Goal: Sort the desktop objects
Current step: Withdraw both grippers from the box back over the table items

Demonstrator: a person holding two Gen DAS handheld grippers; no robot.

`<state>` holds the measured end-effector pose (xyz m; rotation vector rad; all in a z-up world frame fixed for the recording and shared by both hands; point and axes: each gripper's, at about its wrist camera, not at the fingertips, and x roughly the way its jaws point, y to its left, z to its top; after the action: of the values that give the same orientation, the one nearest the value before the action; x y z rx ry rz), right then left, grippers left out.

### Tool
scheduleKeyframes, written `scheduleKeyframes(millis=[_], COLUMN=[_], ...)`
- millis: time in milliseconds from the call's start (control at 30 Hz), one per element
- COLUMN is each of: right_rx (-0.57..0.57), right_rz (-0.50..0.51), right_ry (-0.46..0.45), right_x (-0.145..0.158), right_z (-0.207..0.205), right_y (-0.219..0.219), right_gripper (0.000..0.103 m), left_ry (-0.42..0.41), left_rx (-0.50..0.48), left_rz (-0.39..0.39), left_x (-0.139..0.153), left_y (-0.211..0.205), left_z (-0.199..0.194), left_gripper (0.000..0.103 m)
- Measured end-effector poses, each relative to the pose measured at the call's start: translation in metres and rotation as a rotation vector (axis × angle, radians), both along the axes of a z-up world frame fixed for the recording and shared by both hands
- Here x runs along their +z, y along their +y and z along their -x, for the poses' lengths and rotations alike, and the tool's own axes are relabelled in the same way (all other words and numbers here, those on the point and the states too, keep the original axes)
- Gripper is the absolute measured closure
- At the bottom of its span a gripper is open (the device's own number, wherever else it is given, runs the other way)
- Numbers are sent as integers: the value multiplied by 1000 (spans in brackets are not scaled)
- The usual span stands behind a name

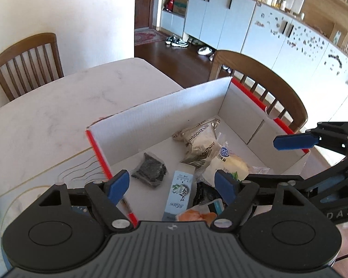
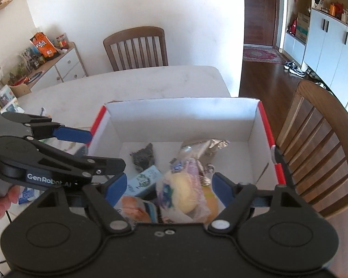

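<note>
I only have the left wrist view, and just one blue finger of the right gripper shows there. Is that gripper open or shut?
Observer: Open; the right gripper has its fingers wide apart above the wrapped bun in the box.
Operator: Anything left of the box?
Observer: A blue and white packet lies on the table, near the hand holding the left gripper.
Operator: And farther off?
Observer: A low white cabinet by the wall carries an orange snack bag.

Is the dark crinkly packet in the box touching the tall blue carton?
Apart. Left wrist view shows bare box floor between the dark packet and the blue carton.
</note>
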<state>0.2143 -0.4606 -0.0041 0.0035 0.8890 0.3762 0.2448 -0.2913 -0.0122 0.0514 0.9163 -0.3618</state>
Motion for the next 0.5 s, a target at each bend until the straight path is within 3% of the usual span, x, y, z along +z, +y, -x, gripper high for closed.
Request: scheduleKeyframes(millis=[500], right_rx=[9], right_rz=[-55], right_ry=[-42], right_x=[24], right_z=[33], right_y=[52], right_gripper=[20], left_ry=[-60], left_rx=[79], left_rz=[66], left_x=[13], left_y=[86], left_z=[47], left_gripper=[19])
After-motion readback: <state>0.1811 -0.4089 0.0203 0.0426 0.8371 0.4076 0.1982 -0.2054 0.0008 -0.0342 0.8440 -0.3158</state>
